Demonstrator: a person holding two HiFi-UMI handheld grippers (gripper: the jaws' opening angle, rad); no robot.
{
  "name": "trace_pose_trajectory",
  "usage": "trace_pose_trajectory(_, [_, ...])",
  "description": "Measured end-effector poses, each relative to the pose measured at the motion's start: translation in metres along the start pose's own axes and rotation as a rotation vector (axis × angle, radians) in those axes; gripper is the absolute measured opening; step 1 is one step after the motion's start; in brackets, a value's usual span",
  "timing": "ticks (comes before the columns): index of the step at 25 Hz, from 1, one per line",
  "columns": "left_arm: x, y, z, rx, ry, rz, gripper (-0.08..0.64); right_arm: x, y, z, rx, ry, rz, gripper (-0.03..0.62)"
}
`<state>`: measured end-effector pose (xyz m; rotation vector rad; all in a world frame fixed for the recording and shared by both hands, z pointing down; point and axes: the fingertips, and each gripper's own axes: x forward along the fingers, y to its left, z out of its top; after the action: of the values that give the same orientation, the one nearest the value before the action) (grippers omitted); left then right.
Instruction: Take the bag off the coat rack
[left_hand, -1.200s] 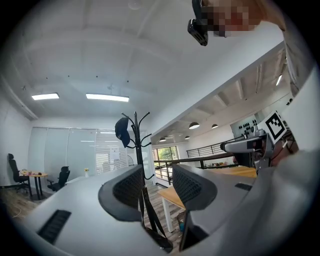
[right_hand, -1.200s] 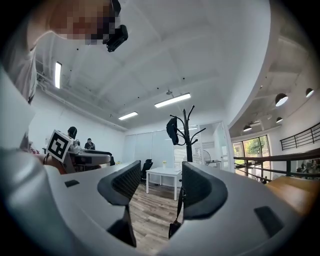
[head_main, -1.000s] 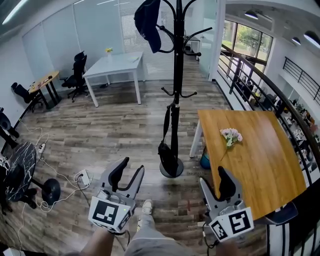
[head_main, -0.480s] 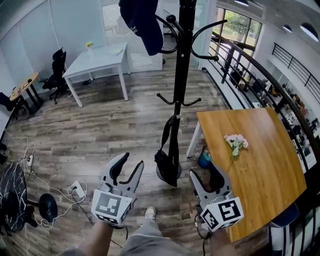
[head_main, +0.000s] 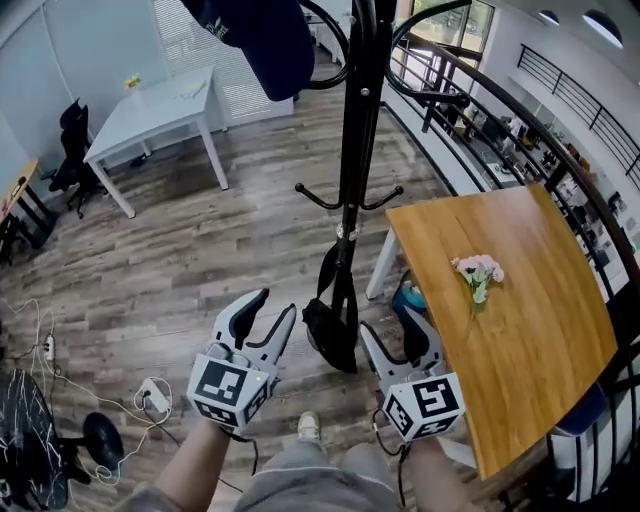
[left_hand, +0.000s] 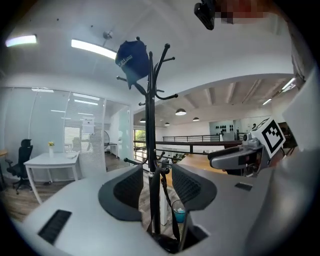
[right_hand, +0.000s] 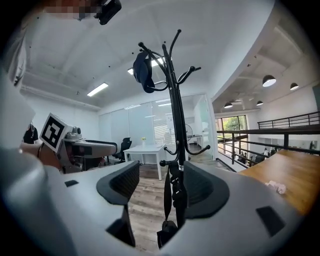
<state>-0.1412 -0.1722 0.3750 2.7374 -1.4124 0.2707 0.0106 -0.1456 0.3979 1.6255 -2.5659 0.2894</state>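
Observation:
A small black bag hangs by its strap from a low hook on the black coat rack, close to the floor. A navy cap hangs at the rack's top. My left gripper is just left of the bag, open and closing slightly, touching nothing. My right gripper is just right of the bag, its jaws opening, with nothing in them. The left gripper view has the pole and the bag framed between the jaws, further off. The strap and bag show likewise in the right gripper view.
A wooden table with a small bunch of flowers stands right of the rack, a blue bin beneath its corner. A white table is far left. A railing runs behind. A power strip lies on the floor.
The view has moved closer to the coat rack. Both grippers have come forward and now flank the hanging bag; the right jaws stand a little wider.

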Motion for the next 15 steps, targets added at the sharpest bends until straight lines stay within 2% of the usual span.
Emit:
trace_pose_trajectory(4, [0.033,0.0,-0.031,-0.03,0.03,-0.032,0.184,0.028,-0.006,-0.025,-0.019,0.033,-0.008,0.27])
trace_pose_trajectory(9, [0.06,-0.001,-0.064,-0.03,0.071,-0.031,0.184,0.056,-0.014,-0.059,-0.033,0.082,-0.002,0.27])
trace_pose_trajectory(15, [0.087,0.013,-0.103,-0.1,0.082,-0.017,0.186,0.094,-0.028,-0.098,-0.018,0.118,-0.005,0.27])
